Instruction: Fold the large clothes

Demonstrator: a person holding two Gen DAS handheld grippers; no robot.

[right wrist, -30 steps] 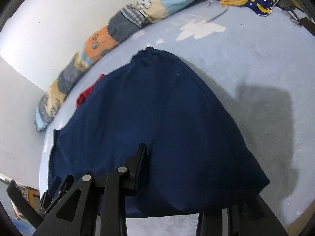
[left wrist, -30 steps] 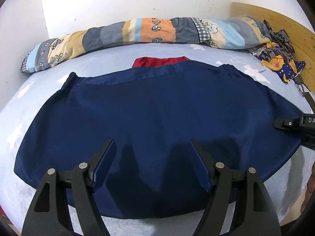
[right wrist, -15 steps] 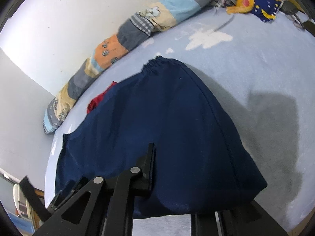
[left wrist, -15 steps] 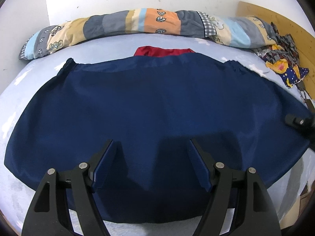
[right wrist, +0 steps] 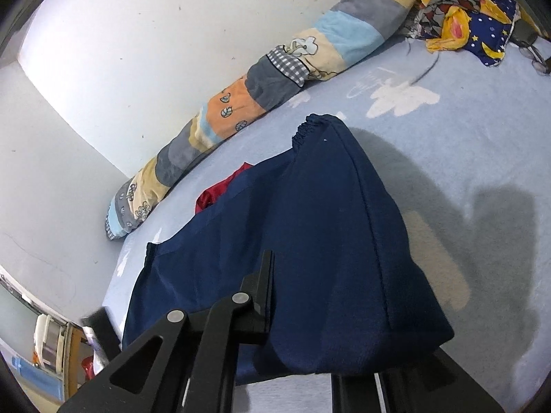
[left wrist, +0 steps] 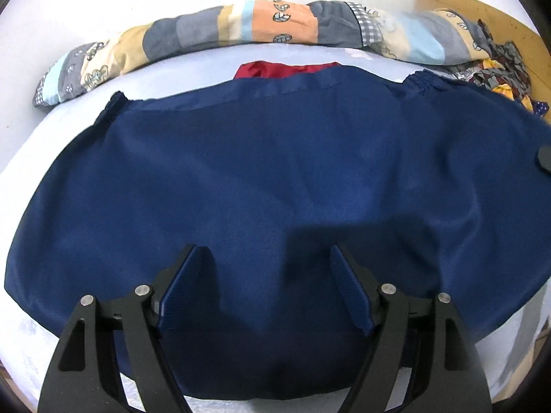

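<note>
While the right gripper (right wrist: 292,313) is clamping the navy garment (left wrist: 275,172) at its edge, the left gripper (left wrist: 268,282) is hovering wide open above the fabric, gripping nothing.

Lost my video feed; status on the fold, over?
Left gripper open over navy garment. Right gripper shut on its edge, fabric lifted. Red cloth partly under far hem.
</note>
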